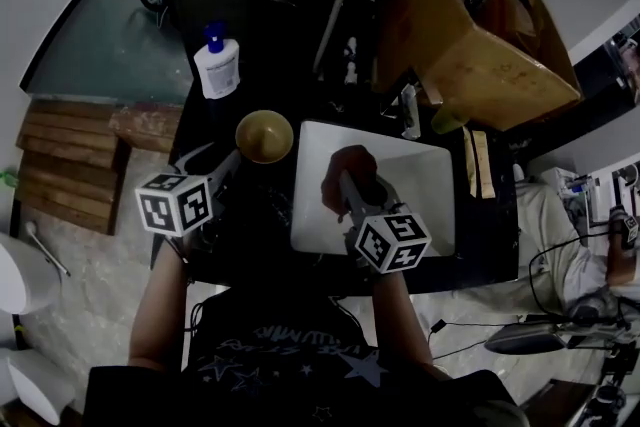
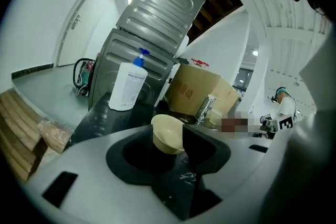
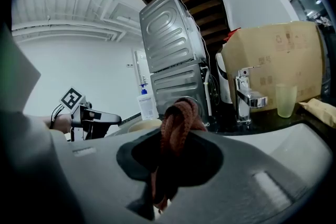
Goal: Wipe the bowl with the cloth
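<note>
Standing on the dark counter point(image 1: 300, 95) beside the white sink point(image 1: 430, 175), the tan bowl point(image 1: 264, 136) was pictured ungripped, just ahead of the spread, empty jaws of the left gripper point(image 1: 232, 162). The reddish-brown cloth point(image 1: 355, 160) was held bunched in the clamped right gripper point(image 1: 348, 187) over the sink, apart from the bowl. Wiping was judged not yet begun; bowl and cloth had yet to be brought together.

A: Clothing?
B: Dark T-shirt point(image 1: 290, 355), short sleeves, pale stars and lettering printed across the front; lettering unreadable

A: Rig?
B: Left gripper point(image 1: 233, 162) and right gripper point(image 1: 346, 185), both with pale grey housings and black jaws. White marker cube point(image 1: 175, 203) on the left, its twin point(image 1: 393, 240) on the right, black square codes on every face
</note>
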`<state>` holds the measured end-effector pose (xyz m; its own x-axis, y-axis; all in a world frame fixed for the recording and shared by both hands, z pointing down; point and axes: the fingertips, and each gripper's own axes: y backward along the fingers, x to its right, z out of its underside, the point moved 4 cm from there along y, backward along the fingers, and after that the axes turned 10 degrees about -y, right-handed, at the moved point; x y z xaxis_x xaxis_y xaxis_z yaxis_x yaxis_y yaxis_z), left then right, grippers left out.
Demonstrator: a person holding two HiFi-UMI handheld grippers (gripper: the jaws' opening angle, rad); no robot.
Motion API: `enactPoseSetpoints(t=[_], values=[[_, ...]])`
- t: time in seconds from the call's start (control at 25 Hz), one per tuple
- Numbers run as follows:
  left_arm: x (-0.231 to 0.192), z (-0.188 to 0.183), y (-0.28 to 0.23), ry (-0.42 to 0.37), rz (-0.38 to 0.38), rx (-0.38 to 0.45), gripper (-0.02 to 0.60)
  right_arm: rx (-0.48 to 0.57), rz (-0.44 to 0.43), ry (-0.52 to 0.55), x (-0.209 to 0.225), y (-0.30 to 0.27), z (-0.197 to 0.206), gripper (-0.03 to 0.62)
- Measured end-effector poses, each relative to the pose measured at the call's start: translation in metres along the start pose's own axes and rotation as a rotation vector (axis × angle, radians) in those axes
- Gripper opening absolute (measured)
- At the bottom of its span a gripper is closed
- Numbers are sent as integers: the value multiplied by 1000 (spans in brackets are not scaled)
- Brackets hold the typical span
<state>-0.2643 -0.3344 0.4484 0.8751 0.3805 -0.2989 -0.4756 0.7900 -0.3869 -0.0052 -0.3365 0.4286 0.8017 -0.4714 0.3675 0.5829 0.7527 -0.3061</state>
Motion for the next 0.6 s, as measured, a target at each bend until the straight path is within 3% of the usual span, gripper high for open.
enactPoseSetpoints(t=[0.2, 0.6], values=[[-15, 3, -24, 19, 39, -102, 155, -12, 7, -2, -3, -20, -1, 63], [-24, 4, -53, 59, 115, -165, 155, -15, 30, 11, -4, -39, -6, 63]])
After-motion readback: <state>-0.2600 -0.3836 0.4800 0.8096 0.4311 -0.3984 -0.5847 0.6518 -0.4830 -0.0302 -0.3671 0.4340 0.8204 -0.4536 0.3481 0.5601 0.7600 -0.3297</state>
